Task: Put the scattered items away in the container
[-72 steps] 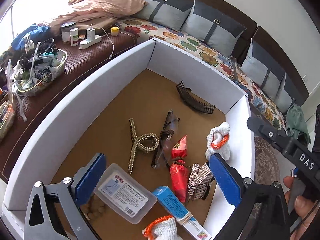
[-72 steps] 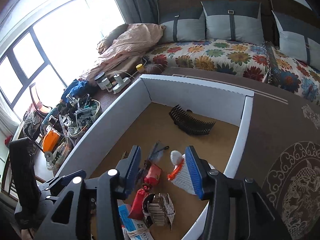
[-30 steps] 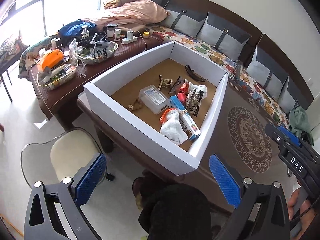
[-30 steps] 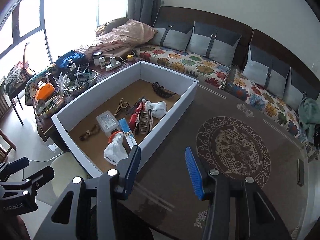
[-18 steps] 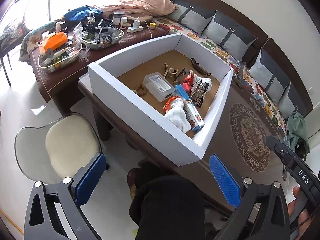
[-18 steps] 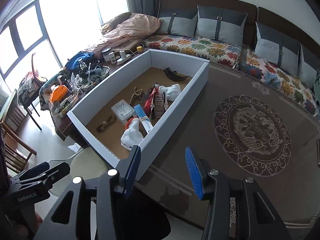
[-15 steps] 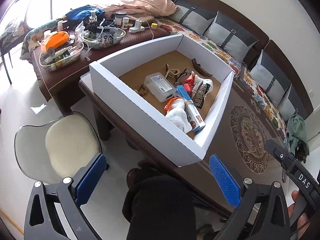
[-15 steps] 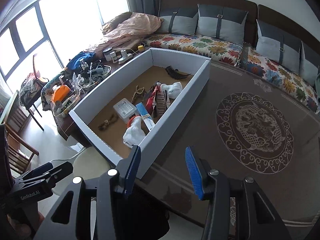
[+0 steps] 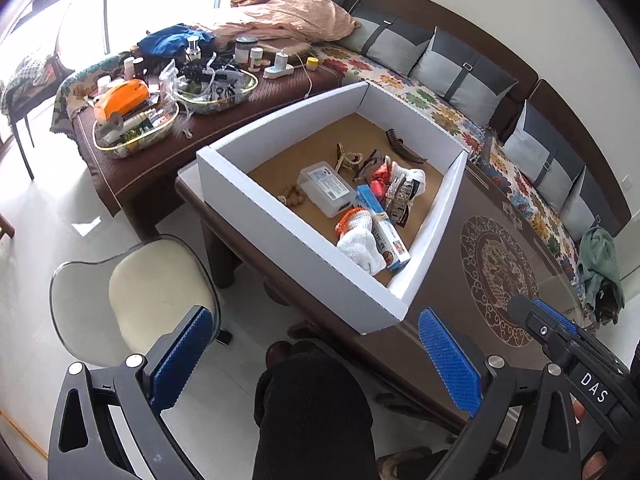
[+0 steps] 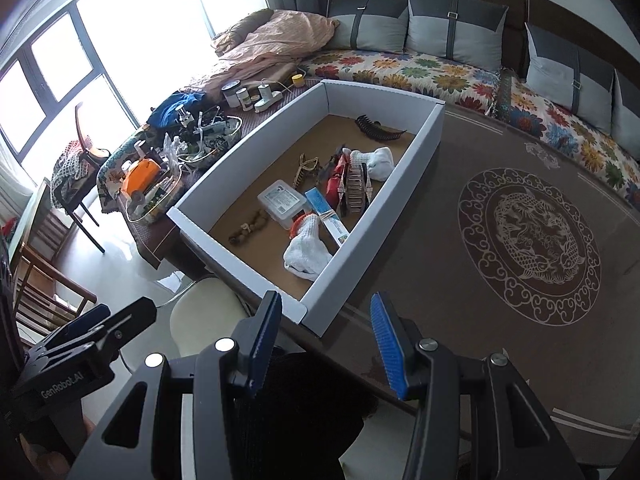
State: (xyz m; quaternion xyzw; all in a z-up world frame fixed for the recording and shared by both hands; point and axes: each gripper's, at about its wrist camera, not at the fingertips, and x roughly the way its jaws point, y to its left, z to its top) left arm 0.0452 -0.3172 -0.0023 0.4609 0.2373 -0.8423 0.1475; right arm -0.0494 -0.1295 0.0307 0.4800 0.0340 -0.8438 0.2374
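A white-walled box (image 9: 280, 216) (image 10: 372, 216) with a brown floor sits on the table's left end. Inside lie a clear plastic case (image 9: 326, 188) (image 10: 282, 202), white gloves with orange cuffs (image 9: 358, 240) (image 10: 306, 248), a blue-and-white carton (image 9: 382, 228) (image 10: 328, 218), hair clips, a black comb (image 9: 400, 146) (image 10: 378, 128), red wrappers and beads. My left gripper (image 9: 316, 360) is open and empty, held high over the floor in front of the table. My right gripper (image 10: 326, 340) is open and empty above the table's near edge.
The dark table top (image 10: 500, 280) bears a round dragon motif. A white chair (image 9: 156, 292) stands below the box. A low side table (image 9: 160, 92) holds baskets of clutter. A sofa with cushions (image 10: 440, 68) runs behind. The person's dark-clothed knee (image 9: 312, 412) is below.
Both grippers have drawn back and up from inside the box, open and empty. In the last half second the views shifted only slightly.
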